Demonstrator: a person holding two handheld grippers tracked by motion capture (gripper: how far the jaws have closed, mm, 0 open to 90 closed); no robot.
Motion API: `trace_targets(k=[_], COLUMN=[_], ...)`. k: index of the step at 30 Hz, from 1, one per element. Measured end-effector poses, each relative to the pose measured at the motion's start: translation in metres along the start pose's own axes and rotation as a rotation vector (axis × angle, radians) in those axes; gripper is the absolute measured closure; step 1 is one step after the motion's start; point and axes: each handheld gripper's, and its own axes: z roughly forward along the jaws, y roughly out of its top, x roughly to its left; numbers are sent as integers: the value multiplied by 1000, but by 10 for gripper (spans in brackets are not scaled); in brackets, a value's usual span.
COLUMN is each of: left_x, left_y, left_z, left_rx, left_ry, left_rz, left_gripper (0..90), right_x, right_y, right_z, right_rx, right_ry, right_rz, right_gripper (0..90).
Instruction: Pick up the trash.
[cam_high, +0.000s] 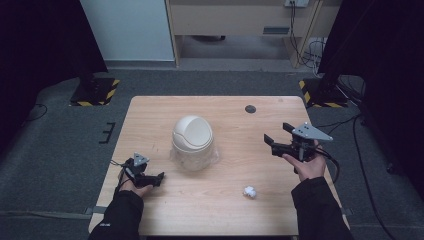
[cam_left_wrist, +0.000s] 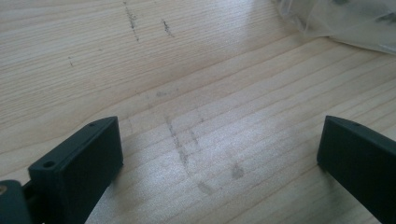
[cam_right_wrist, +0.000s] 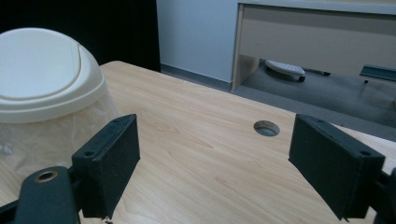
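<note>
High view: a cream dome-lidded plastic bin (cam_high: 192, 136) lined with a clear bag sits mid-table, both grippers flanking it, seemingly poised before any reach. The left gripper (cam_high: 159, 177) and right gripper (cam_high: 278, 136) hold nothing, jaws spread; a crumpled white paper ball (cam_high: 250, 191) lies near the bin's right, likely meant for it

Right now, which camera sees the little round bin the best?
The high view: the whole cream bin shows there, domed lid and clear liner bag, mid-table. The right gripper view catches just its lid and some bag at the left edge. The left gripper view catches a corner of the clear bag.

A light wooden table (cam_high: 150, 115) carries a cream domed bin (cam_high: 192, 135) and crumpled paper (cam_high: 249, 191).
</note>
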Motion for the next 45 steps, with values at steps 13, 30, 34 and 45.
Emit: trace_targets(k=[13, 30, 34, 45], left_x=[0, 0, 0, 0], left_y=[0, 0, 0, 0], left_z=[0, 0, 0, 0], left_rx=[-1, 0, 0, 0], left_ry=[0, 0, 0, 0], left_rz=[0, 0, 0, 0], left_gripper=[0, 0, 0, 0], right_x=[6, 13, 18, 28], right_y=[21, 47, 55, 74], right_z=[9, 25, 32, 47], right_rx=[-15, -15, -17, -14], right_ry=[25, 49, 62, 88], right_rz=[-20, -44, -62, -85], right_gripper=[154, 152, 152, 153])
